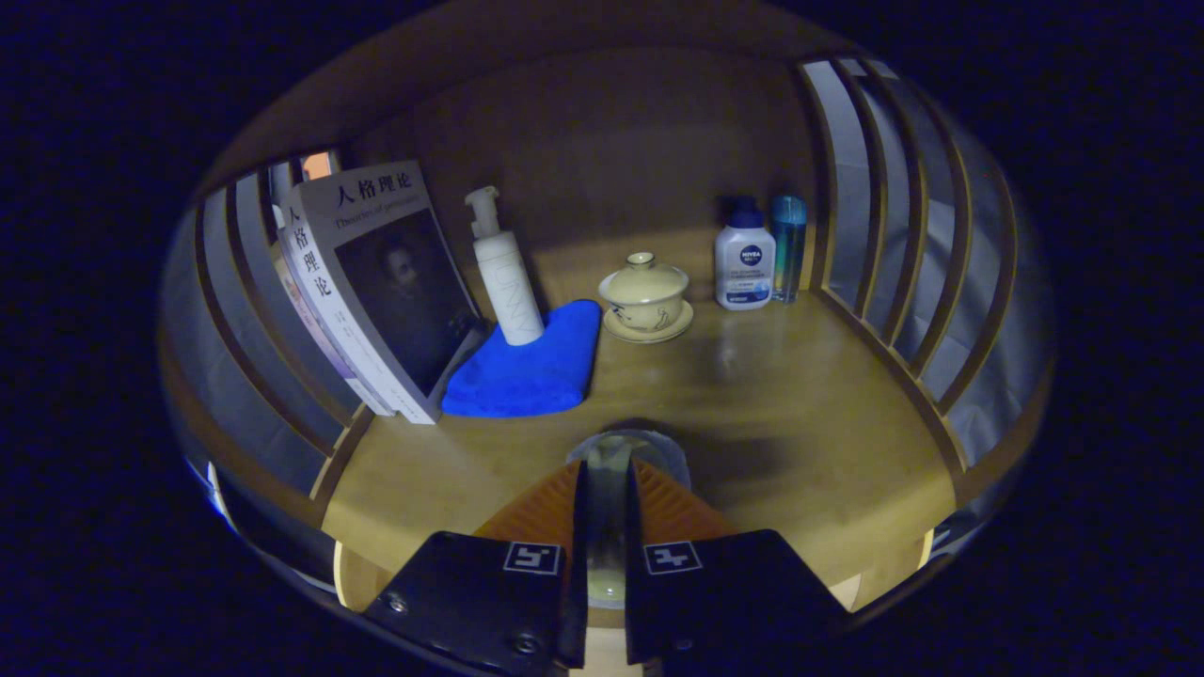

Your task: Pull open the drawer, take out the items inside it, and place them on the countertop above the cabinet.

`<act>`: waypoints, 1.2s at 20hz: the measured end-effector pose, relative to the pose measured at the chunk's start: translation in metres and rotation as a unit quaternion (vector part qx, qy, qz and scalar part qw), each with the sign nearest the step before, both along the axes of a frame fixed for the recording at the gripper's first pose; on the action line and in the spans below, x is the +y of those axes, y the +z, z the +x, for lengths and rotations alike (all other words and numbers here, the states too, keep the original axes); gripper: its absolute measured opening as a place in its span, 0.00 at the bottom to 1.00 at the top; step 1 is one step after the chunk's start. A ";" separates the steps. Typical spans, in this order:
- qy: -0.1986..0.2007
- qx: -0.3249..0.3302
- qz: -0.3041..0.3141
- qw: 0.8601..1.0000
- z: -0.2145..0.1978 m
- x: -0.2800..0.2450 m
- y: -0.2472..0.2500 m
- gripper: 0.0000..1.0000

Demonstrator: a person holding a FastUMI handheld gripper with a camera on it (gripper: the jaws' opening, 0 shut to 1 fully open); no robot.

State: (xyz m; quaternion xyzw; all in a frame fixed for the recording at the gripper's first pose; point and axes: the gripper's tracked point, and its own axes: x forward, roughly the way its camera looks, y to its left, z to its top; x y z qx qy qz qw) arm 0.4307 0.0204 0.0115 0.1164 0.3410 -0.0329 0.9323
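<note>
Clear cup (625,451), apparently pinched in gripper (607,489), above countertop (809,395).

Books (376,282) left, pump bottle (505,273) on cloth (527,367) — lidded cup (645,296) centre, two bottles (745,263) right, perhaps touching.

**One low eye riding the gripper, looking into the shelf**

The gripper camera sits just behind the gripper (607,489), whose fingers are nearly closed on a clear, glassy thing, and it looks forward and slightly down over the wooden countertop (809,414). It's close in: the books (376,282) lean near at the left, the slatted side (903,254) curves past on the right, and the back wall lies straight ahead.
</note>
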 end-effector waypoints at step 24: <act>0.071 -0.267 -0.024 0.961 -0.138 0.041 0.046 0.99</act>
